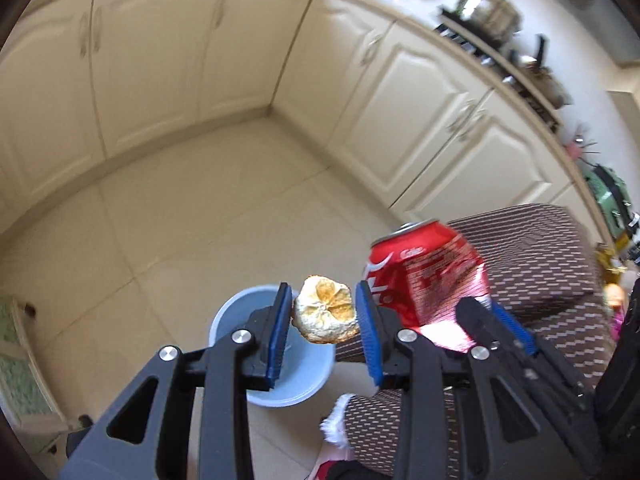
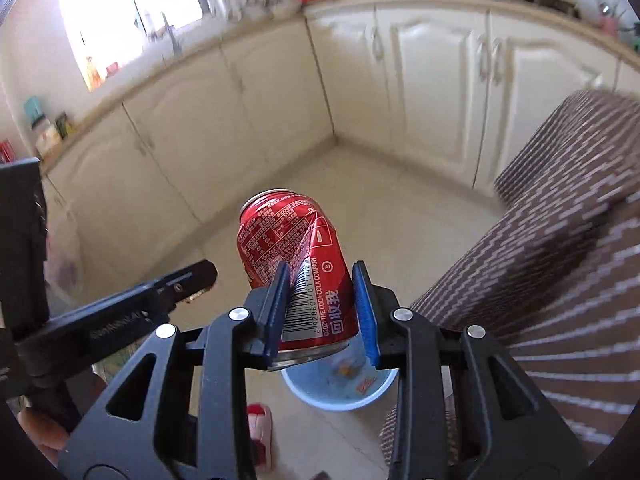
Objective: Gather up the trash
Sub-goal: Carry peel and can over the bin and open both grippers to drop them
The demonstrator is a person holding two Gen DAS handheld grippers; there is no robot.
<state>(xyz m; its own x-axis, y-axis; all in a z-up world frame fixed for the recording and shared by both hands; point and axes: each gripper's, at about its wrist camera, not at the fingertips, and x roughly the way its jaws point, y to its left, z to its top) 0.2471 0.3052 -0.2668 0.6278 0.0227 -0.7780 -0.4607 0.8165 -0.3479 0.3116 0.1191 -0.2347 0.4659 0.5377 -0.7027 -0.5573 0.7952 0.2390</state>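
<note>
Your left gripper point(image 1: 324, 316) pinches a dried peel point(image 1: 325, 309), a yellow-brown citrus piece, both blue pads point(image 1: 280, 332) pressing its sides. It hangs in the air above the bin point(image 1: 316, 368), a pale blue round tub on the tiled floor point(image 1: 192, 216). In the left wrist view the peel sits over the bin's upper right rim, gripper angled down.

Your right gripper point(image 2: 322, 312) is clamped on a can point(image 2: 296, 264), red and dented, pads squeezing the lower half near the barcode. The can tilts, top pointing away from you and up-left in the right wrist view, base toward the camera. It's held above the bin point(image 2: 304, 394); the bin shows just below the can's base, with a few scraps point(image 2: 354, 376) lying inside.

The two grippers are close together: the can point(image 1: 424, 280) shows just right of the peel in the left view, and your left gripper's arm point(image 2: 132, 300) shows at the left of the right view.

Brown patterned fabric point(image 1: 540, 264) fills the right side of both views, near the bin. A pink slipper point(image 2: 260, 436) is on the floor left of the bin. Cream cabinets point(image 1: 160, 60) wrap the corner behind, with a cluttered counter point(image 1: 500, 40) above them; much of the background is blurred
</note>
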